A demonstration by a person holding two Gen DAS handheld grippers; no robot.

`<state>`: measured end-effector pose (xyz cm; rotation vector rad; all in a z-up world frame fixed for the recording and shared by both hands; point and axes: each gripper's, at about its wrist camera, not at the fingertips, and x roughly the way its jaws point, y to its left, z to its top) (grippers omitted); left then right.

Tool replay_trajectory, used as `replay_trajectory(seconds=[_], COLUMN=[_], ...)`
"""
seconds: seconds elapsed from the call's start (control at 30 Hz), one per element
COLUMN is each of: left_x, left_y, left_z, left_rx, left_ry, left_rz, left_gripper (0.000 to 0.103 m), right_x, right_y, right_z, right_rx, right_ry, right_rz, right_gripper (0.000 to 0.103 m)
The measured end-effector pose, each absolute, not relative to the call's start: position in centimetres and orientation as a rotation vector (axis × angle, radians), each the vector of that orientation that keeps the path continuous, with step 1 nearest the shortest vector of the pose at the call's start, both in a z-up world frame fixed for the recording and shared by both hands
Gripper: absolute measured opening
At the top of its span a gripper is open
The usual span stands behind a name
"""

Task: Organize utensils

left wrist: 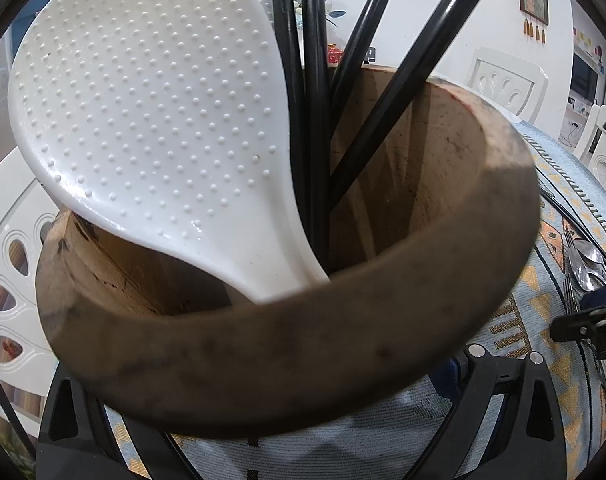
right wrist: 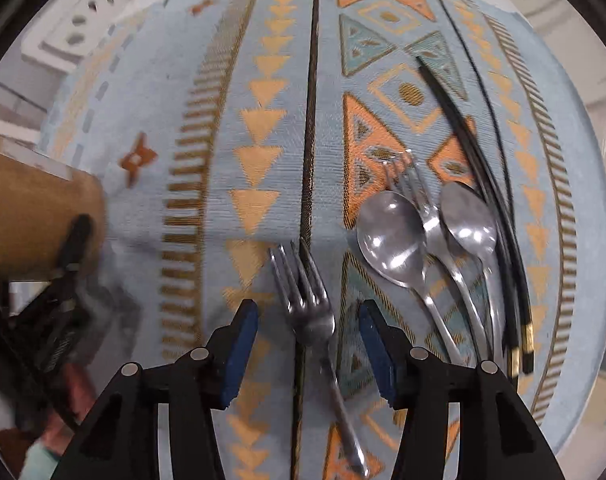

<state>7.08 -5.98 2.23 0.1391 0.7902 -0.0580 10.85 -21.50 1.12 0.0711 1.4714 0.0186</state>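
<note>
R tool [right wrist: 307, 344] points straight down over the table [right wrist: 207, 92], jaws about half open, blue pads [right wrist: 239, 356] either side of a fork [right wrist: 307, 308] that lies flat on the patterned cloth [right wrist: 263, 128]; pads clear of it, nothing gripped. Fork tines point away from camera, handle runs back under the tool.

To the right of that fork: cluster of 2 spoons [right wrist: 391, 236], a 2nd fork [right wrist: 415, 192] between/under them, and black chopsticks [right wrist: 491, 192] w/ gold-banded ends alongside, touching the spoon group. All loose on the cloth.

L tool [left wrist: 295, 420] sits around the lower body of a wooden utensil holder [left wrist: 303, 364]; fingers [left wrist: 499, 396] on both sides, but contact is hidden by the holder's rim, so can't tell if it's clamped. Right-wrist view shows the holder at far left with the L tool against it, blurred.

Inside holder: white dimpled rice paddle [left wrist: 151, 112] standing head up, leaning left, plus several black chopsticks [left wrist: 315, 80] upright/angled behind it. White chairs [left wrist: 503, 80] and framed pictures [left wrist: 533, 0] in bg.
</note>
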Motion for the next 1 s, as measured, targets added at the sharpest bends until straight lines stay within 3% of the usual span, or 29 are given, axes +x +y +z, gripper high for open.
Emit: replay_trajectory(seconds=[0.1,0.13,0.2,0.3,0.33,0.4,0.6,0.9,1.0], left_x=[7.1,7.1,7.1,7.1,7.1,7.1,7.1,7.0,7.0], left_y=[-5.9,-6.0,-6.0,-6.0,-6.1,-6.1,-6.1,-6.2,-6.1], left_z=[2.2,2.2,2.2,2.2,2.3,2.3,2.3,2.3,2.3], left_rx=[0.140,0.139,0.139,0.140,0.140,0.140,0.139,0.135,0.133], left_ry=[0.790,0.790,0.791,0.791,0.790,0.790,0.791,0.789,0.789], left_rz=[-0.058,-0.058,-0.058,-0.058,-0.058,-0.058,-0.058,-0.062,-0.062], left_gripper=[0.099,0.099,0.099,0.099,0.099,0.099,0.099,0.099,0.099], right_x=[11.4,11.6,11.2,10.4,9.2,8.0,4.4,5.1,6.0], right_y=[-19.6,-19.2,-18.0,-18.8,-20.6,-21.6,-23.4,-26.4,-25.7], right_z=[1.3,1.3,1.9,2.9,4.1,5.5,9.6,6.2,5.4], right_rx=[0.001,-0.003,-0.003,0.057,0.086,0.148,0.185,0.245,0.234], right_ry=[1.425,1.417,1.394,1.369,1.350,1.297,1.156,1.287,1.323], right_rz=[-0.006,0.006,0.019,0.026,0.043,0.081,0.079,0.101,0.120], right_gripper=[0.048,0.036,0.023,0.020,0.010,0.003,0.003,0.006,0.012])
